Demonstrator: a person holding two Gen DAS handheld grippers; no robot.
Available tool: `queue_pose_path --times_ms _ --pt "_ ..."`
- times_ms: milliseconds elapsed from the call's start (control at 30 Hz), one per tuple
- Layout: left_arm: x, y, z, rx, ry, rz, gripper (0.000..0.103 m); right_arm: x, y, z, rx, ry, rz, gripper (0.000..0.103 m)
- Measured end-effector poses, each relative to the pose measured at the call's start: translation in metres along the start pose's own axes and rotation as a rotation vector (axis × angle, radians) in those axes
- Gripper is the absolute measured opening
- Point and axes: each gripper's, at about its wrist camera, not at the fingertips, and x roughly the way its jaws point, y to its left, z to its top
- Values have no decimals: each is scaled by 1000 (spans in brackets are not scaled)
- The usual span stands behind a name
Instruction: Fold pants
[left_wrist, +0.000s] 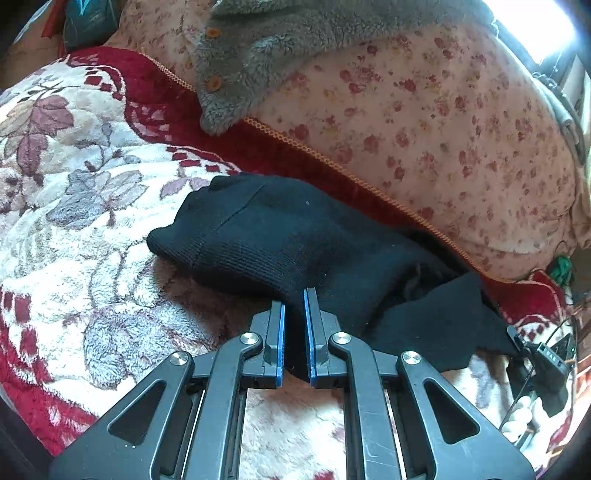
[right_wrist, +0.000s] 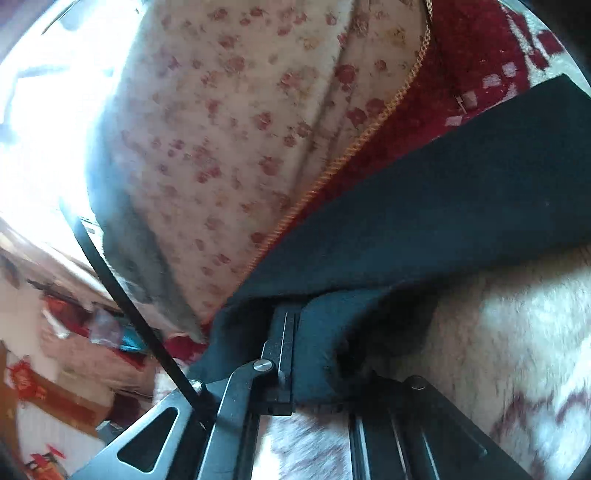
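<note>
Black knit pants (left_wrist: 280, 229) lie bunched on a plush flowered blanket (left_wrist: 92, 221) with a dark red border. My left gripper (left_wrist: 294, 299) is at their near edge, its blue pads (left_wrist: 281, 332) shut on a fold of the black cloth. In the right wrist view the pants (right_wrist: 443, 206) stretch as a broad band up to the right. My right gripper (right_wrist: 299, 317) is shut on their lower edge. One of its fingers (right_wrist: 284, 343) shows, and the cloth drapes over the other and hides it.
A pink flowered quilt (left_wrist: 406, 110) rises behind the pants, with a grey fleece garment (left_wrist: 258, 48) with orange buttons lying on it. At the right edge are a black device with cables (left_wrist: 539, 365) and a hand's fingers (left_wrist: 521, 413). Bright window light washes out the top corner.
</note>
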Motion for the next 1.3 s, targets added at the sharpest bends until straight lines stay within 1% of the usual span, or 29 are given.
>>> queue_pose_path --times_ms 100,167,267,300,367,433,467,533,600,633,700,767,833,867,900,967,1033,1067,1167,1233,1300 --pt "-11 -2 1 -5 -6 -30 8 -18 12 -3 -12 -13 49 5" --pt "-23 -4 0 -4 -14 -54 8 -38 24 -2 -28 -37 85 5" --pt "-41 -6 -1 4 -33 -66 6 -66 36 1 -41 -61 124 5" --pt "-47 -6 -2 7 -44 -66 4 -77 40 2 -52 -71 129 5" --pt "-63 -4 -3 16 -72 -73 4 -105 47 3 -78 -102 134 5" --pt "-71 -2 -5 32 -75 -83 4 -128 47 2 -91 -124 135 5" --pt "-72 -1 -7 35 -73 -70 4 -135 46 2 -98 -130 127 5" --pt "-71 3 -10 26 -63 -64 4 -152 39 0 -97 -151 91 5" --pt "-67 9 -15 11 -29 -87 4 -164 30 -3 -82 -169 78 5" --pt "-63 13 -16 -9 -12 -96 4 -170 24 -4 -77 -176 53 4" --pt "-54 20 -19 -41 34 -103 4 -178 10 -4 -51 -184 0 4" --pt "-44 26 -22 -60 67 -105 5 -180 -7 -3 -34 -191 -100 4" --pt "-35 29 -26 -64 78 -90 18 -175 -21 -1 -20 -180 -175 5" --pt "-29 31 -27 -71 91 -83 29 -172 -28 -1 -7 -173 -215 5" --pt "-25 32 -28 -80 100 -93 35 -171 -34 0 8 -169 -243 6" --pt "-17 33 -28 -94 112 -101 36 -171 -42 -1 31 -165 -293 14" --pt "-9 32 -26 -88 126 -80 42 -178 -43 1 27 -190 -358 20" --pt "-3 31 -24 -85 136 -70 43 -182 -42 2 25 -196 -376 20" --pt "13 30 -22 -96 154 -51 43 -187 -32 2 -22 -165 -391 24" --pt "21 28 -20 -95 142 -33 43 -188 -24 0 -53 -150 -387 26" --pt "24 25 -17 -93 127 -31 43 -187 -17 -2 -67 -140 -364 27"
